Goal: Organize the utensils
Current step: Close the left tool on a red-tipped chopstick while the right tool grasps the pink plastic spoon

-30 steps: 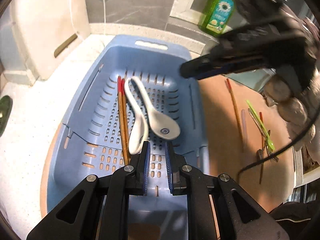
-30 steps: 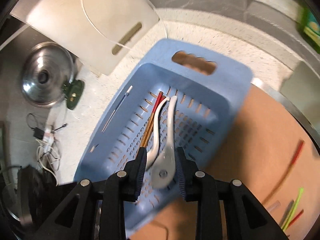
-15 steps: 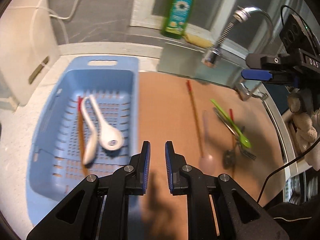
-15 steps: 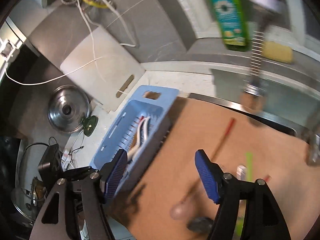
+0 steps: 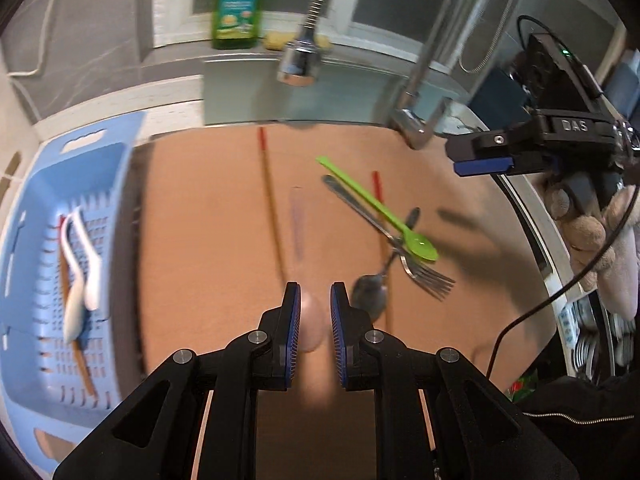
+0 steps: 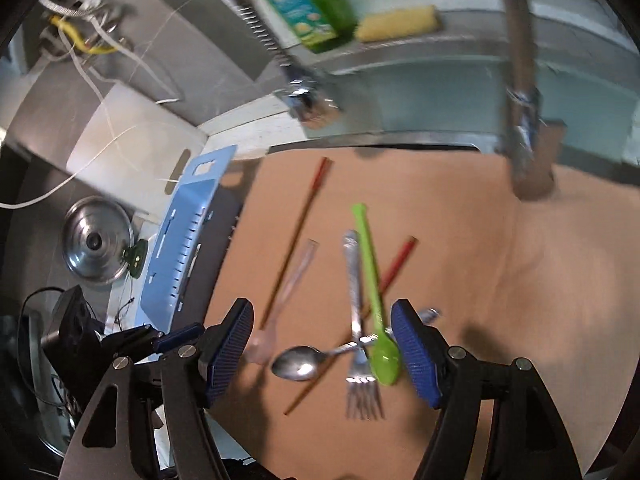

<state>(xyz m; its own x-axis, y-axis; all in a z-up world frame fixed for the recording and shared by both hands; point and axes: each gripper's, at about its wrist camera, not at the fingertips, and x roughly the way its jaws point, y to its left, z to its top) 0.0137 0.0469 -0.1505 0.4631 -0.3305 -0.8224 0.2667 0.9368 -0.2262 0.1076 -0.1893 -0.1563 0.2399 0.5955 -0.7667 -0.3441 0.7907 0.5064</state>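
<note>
The utensils sit loose on a smooth tan board (image 6: pixel 460 240): a glossy lime plastic spoon (image 6: pixel 374 292) crossing a shiny metal fork (image 6: pixel 356 320), a steel spoon (image 6: pixel 298 362), thin red-tipped chopsticks (image 6: pixel 304 216), and a see-through plastic spoon (image 6: pixel 286 292) that's blurry and hard to make out. The right gripper (image 6: pixel 322 350) hangs wide open over them, nothing pinched. The left gripper (image 5: pixel 315 322) is nearly shut and empty. Only the left view shows the white ceramic spoons (image 5: pixel 80 264) inside the slotted blue basket (image 5: pixel 36 200) at 9 o'clock.
</note>
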